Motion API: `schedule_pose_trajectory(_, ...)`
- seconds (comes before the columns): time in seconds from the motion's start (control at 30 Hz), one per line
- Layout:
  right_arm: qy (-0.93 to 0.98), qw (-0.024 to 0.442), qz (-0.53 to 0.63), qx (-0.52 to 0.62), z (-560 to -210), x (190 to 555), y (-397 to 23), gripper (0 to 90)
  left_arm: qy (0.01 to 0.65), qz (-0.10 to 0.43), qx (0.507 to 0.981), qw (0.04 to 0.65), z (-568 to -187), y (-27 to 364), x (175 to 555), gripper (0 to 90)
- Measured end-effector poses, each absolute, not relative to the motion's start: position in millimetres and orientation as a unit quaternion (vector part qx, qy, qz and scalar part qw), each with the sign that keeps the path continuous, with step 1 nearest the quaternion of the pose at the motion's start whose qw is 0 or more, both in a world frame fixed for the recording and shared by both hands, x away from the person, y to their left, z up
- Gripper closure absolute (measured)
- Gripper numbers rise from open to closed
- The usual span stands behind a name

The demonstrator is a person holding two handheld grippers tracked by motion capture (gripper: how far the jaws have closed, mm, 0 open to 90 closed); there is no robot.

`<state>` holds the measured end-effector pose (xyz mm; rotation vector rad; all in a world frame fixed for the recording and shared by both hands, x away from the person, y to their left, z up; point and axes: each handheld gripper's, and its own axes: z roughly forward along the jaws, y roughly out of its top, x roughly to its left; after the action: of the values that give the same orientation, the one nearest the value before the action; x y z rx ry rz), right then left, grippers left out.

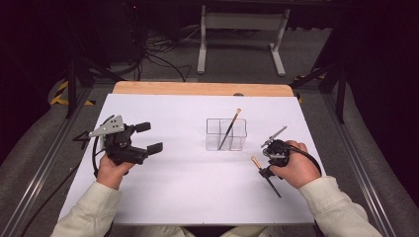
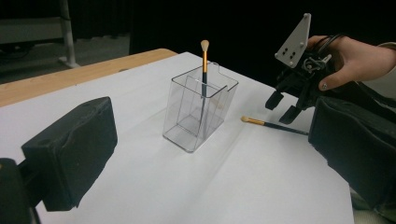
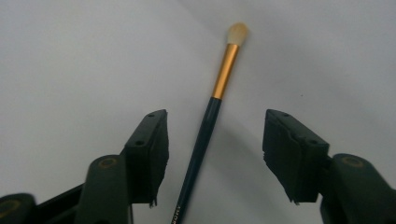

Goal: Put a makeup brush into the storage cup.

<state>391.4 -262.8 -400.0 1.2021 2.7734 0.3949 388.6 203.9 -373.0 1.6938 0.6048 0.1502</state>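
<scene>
**Two brushes, one clear holder**

White sheeting covers the worktop point(image 1: 188, 197), with dark floor beyond. Right tongs point(image 3: 215, 154) stand apart, pads clear of the loose brush point(image 3: 210, 121) lying flat on the sheet between them, its pale tip pointing away. Left tongs point(image 2: 210, 154) are spread wide with nothing between them, well to the other side. Counted: two brushes, one clear holder point(image 1: 226, 135). Divided into compartments, the holder stands mid-worktop; the second brush point(image 1: 230, 128) leans inside it, bristles up.
</scene>
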Motion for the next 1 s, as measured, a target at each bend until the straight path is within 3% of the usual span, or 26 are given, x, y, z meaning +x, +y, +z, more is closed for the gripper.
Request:
schedule_pose_trajectory(0.43,0.915,0.034,0.103,0.389,-406,392,-257,64.9,0.262,0.065,0.736,0.620,-373,204,389,2.1)
schedule_pose_trajectory(1.0,0.919,0.028,0.075,0.386,-414,393,-252,76.5,0.259,0.066,0.737,0.621,-372,204,388,2.3)
